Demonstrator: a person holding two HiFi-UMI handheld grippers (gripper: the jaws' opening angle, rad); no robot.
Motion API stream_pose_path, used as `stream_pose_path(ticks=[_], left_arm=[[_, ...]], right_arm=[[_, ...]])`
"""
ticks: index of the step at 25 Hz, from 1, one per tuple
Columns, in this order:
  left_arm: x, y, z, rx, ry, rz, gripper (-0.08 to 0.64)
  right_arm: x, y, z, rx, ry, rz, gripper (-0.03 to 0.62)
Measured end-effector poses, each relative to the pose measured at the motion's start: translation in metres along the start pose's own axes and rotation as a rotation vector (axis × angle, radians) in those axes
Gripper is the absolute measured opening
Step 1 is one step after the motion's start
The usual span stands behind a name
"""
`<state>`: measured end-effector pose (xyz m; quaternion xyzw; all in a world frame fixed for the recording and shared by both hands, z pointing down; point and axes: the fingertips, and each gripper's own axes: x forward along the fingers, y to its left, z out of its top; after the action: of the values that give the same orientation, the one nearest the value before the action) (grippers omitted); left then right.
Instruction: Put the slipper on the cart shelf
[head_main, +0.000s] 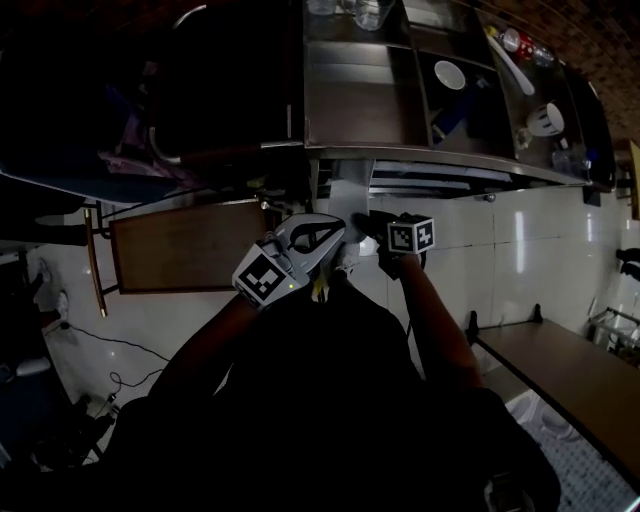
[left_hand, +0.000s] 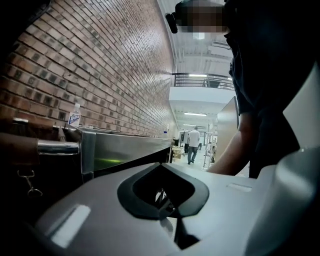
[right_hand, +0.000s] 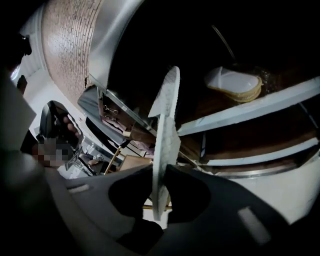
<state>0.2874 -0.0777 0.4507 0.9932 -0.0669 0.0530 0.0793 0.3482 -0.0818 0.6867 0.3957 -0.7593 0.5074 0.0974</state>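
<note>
Thin whitish slipper (right_hand: 167, 135) (edge-on, textured sole) is standing upright in the R gripper (right_hand: 163, 172), whose jaws are pinching it, just before the steel cart (right_hand: 250, 107). A 2nd slipper (right_hand: 234, 85) is lying on a cart shelf beyond, w/ shelf rails crossing btwn. L gripper (left_hand: 161, 170) is hanging alongside, jaws pressed together, empty.

I have the slipper (right_hand: 166, 130) pinched in my right gripper (right_hand: 161, 175). It is thin, pale and diamond-textured, and it stands edge-on and nearly upright in the air. It is just in front of the dark cart shelf (right_hand: 250, 107) and its pale front rail.
</note>
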Motion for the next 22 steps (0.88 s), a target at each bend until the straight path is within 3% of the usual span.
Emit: stream_pose_path(ticks=[6, 10, 22], left_arm=[[0.013, 0.004, -0.004, -0.015, 0.015, 0.055, 0.003], [0.019, 0.010, -0.009, -0.040, 0.022, 0.087, 0.003], [0.026, 0.024, -0.017, -0.060, 0.020, 0.146, 0.003]], right_arm=[[0.019, -0.016, 0.032, -0.052, -0.043, 0.052, 0.064], [0.026, -0.034, 0.054, -0.080, -0.104, 0.031, 0.064], [0.044, -0.056, 0.100, -0.066, -0.202, 0.067, 0.064]])
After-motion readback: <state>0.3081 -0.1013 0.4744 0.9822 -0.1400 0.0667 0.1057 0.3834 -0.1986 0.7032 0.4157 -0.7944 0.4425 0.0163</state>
